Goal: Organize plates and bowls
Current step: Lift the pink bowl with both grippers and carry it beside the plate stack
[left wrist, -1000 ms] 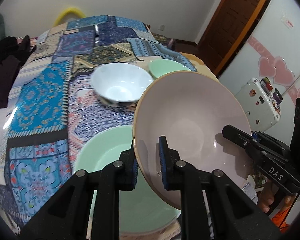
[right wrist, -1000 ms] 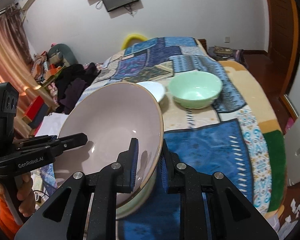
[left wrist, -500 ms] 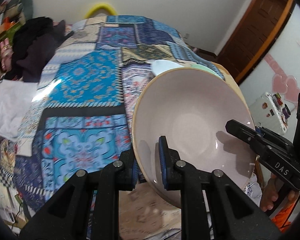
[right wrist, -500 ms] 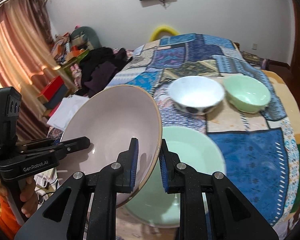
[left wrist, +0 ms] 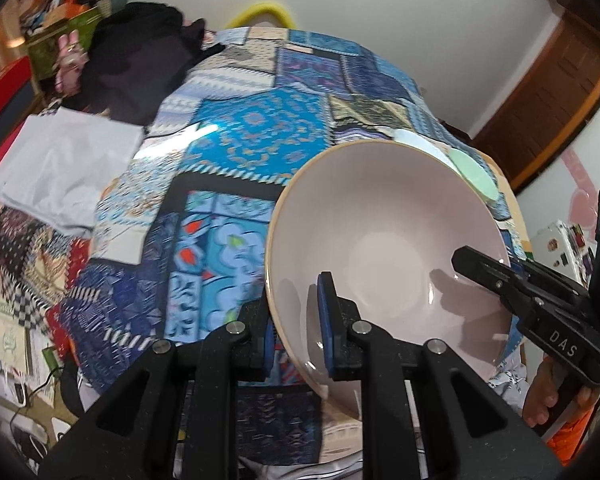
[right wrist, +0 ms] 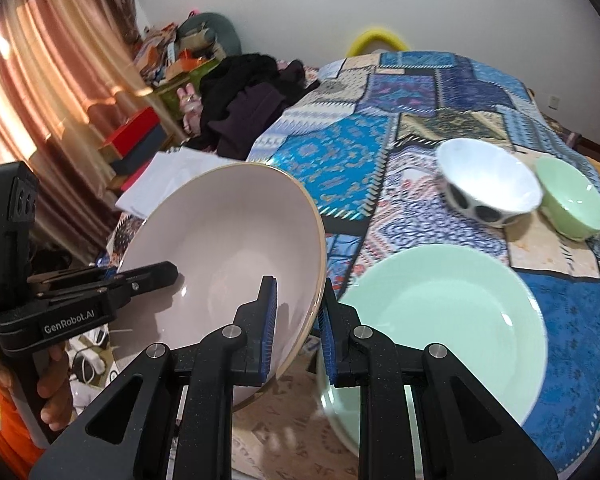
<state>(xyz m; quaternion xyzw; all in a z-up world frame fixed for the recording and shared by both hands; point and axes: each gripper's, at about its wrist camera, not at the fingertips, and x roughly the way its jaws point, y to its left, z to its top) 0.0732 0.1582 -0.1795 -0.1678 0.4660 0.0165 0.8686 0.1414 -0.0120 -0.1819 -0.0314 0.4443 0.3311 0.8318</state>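
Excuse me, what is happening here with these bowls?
A person holds one big pink bowl with both tools: the left gripper and the right gripper each clamp its rim on opposite sides. The bowl is tilted, above the patterned cloth. A green plate, a white bowl and a small green bowl sit there.

A wide, glossy pale pink ceramic bowl with a tan rim (right wrist: 228,248) hangs tilted in the air above the patchwork cloth. Beside it a broad mint-green ceramic plate (right wrist: 452,316) lies flat on the cloth. Farther back a white bowl with black spots outside (right wrist: 488,188) stands upright, just beside a small mint-green bowl (right wrist: 572,204).
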